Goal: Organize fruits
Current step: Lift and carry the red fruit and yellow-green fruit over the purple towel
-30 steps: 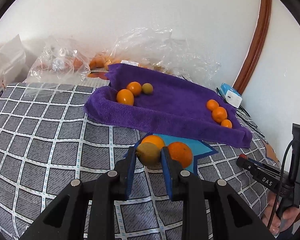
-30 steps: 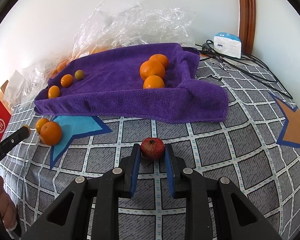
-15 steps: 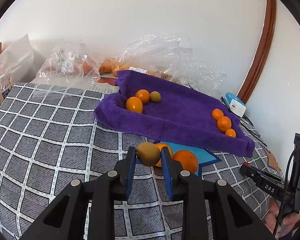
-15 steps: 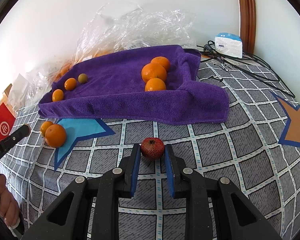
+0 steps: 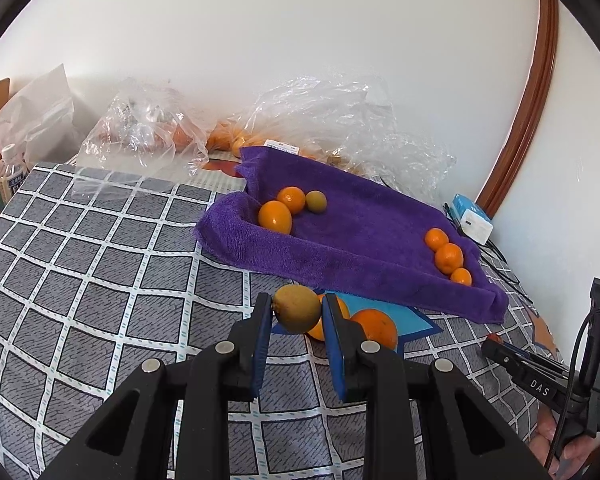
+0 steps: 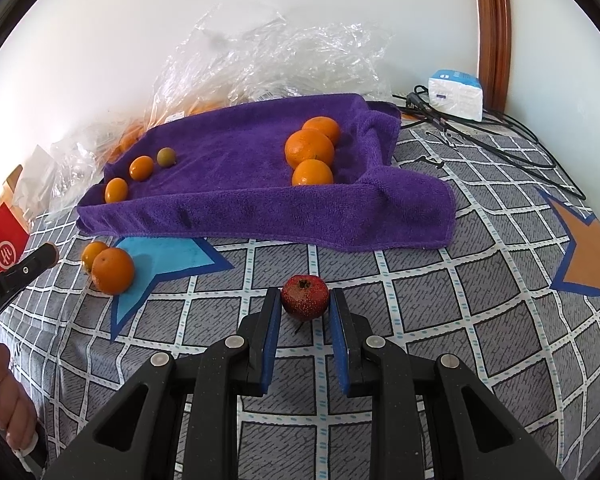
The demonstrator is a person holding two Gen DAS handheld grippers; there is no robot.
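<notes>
The left gripper (image 5: 296, 314), fingers clenched on a greenish-brown fruit (image 5: 296, 314) lifted off the table (image 5: 100, 280), likely next carries it to the purple towel (image 5: 360, 240), while the right gripper (image 6: 305, 305) clamps a red fruit (image 6: 305, 303).

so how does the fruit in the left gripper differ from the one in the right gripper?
The yellow-green fruit in the left gripper is smooth and olive-yellow; the red fruit in the right gripper is dark red and speckled. The yellow-green fruit looks lifted off the checked cloth; the red fruit seems to sit on it. Both are small, round and clamped between blue pads.
</notes>
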